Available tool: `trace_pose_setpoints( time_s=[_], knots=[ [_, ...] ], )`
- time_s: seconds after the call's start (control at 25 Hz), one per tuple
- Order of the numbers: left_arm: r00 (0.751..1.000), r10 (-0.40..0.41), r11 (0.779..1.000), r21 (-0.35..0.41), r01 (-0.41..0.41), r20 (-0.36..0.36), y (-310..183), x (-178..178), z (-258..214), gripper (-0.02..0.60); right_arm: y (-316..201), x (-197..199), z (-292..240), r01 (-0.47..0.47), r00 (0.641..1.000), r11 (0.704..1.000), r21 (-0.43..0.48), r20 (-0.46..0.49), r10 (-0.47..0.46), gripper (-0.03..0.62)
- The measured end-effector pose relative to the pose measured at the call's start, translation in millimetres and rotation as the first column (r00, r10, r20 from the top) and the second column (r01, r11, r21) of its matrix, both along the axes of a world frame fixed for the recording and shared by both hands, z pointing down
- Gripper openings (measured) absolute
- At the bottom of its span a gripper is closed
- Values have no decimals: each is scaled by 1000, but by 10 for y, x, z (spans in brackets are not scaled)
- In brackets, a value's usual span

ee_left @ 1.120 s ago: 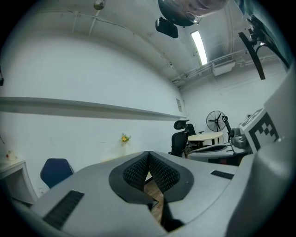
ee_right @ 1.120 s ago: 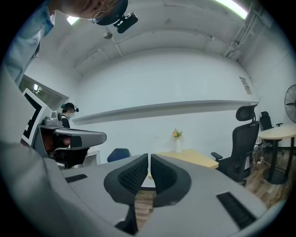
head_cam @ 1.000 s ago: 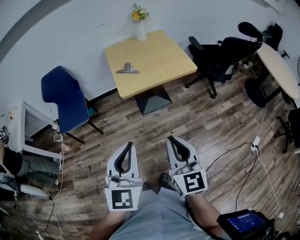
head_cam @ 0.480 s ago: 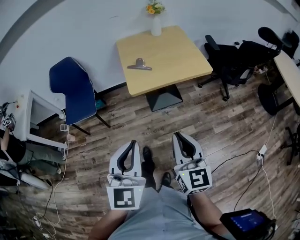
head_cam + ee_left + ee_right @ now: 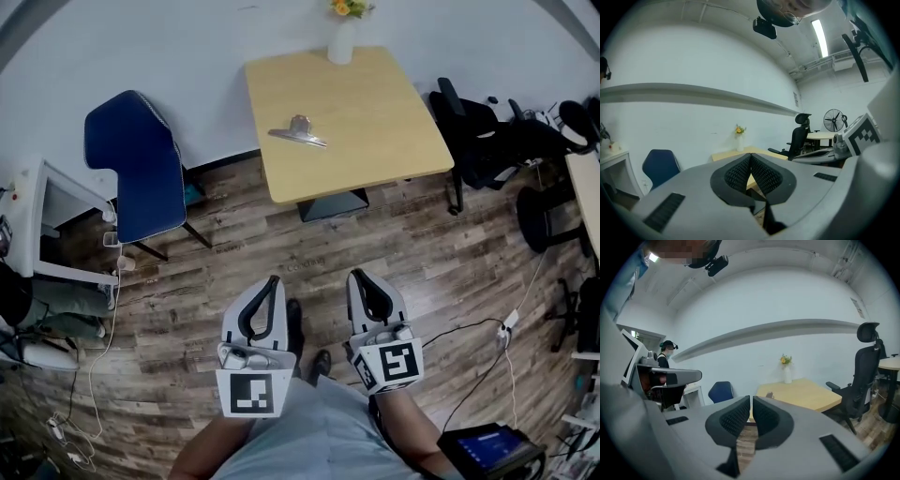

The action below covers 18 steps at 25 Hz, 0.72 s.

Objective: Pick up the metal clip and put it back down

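Note:
The metal clip (image 5: 298, 132) lies on the left part of a light wooden table (image 5: 375, 141), far ahead of both grippers. In the right gripper view the clip (image 5: 769, 394) is a small shape at the table's near edge. My left gripper (image 5: 272, 281) and right gripper (image 5: 361, 277) are held side by side low over the wooden floor, close to my body. Both are shut with nothing between the pads. The left gripper view shows its pads (image 5: 740, 171) pressed together, with the table (image 5: 733, 153) beyond them.
A white vase with flowers (image 5: 342, 37) stands at the table's far edge. A blue chair (image 5: 136, 169) stands left of the table, and black office chairs (image 5: 487, 131) to its right. Cables (image 5: 487, 328) run across the floor at the right. A white cabinet (image 5: 47, 225) is at the left.
The table with the clip has shifted right and grown a little nearer in the head view. Both grippers keep their place in front of my body, still shut.

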<state>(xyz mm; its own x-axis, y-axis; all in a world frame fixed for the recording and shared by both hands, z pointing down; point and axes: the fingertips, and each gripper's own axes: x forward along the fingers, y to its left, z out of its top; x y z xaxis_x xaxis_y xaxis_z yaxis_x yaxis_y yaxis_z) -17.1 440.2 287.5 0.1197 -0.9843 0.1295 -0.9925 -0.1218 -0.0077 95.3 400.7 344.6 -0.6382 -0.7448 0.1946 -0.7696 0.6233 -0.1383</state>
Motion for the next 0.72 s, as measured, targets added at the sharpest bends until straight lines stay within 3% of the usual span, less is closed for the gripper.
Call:
trace_pose_setpoints(
  time_s=[0.2, 0.36, 0.56, 0.72],
  knots=[
    [999, -10, 998, 54, 12, -33, -481, -444, -185, 18, -466, -455, -196, 13, 1000, 999, 40, -10, -13, 49],
    [1000, 25, 994, 109, -24, -11, -757, -681, -409, 18, -770, -689, -444, -11, 1000, 996, 85, 4, 11, 51],
    [998, 67, 986, 153, -64, -17, -1055, -810, -535, 18, -998, -811, -621, -42, 999, 990, 132, -4, 43, 51],
    [995, 96, 987, 133, -91, -33, -1278, -768, -518, 18, -1248, -739, -717, -82, 996, 985, 150, -7, 84, 51]
  ],
)
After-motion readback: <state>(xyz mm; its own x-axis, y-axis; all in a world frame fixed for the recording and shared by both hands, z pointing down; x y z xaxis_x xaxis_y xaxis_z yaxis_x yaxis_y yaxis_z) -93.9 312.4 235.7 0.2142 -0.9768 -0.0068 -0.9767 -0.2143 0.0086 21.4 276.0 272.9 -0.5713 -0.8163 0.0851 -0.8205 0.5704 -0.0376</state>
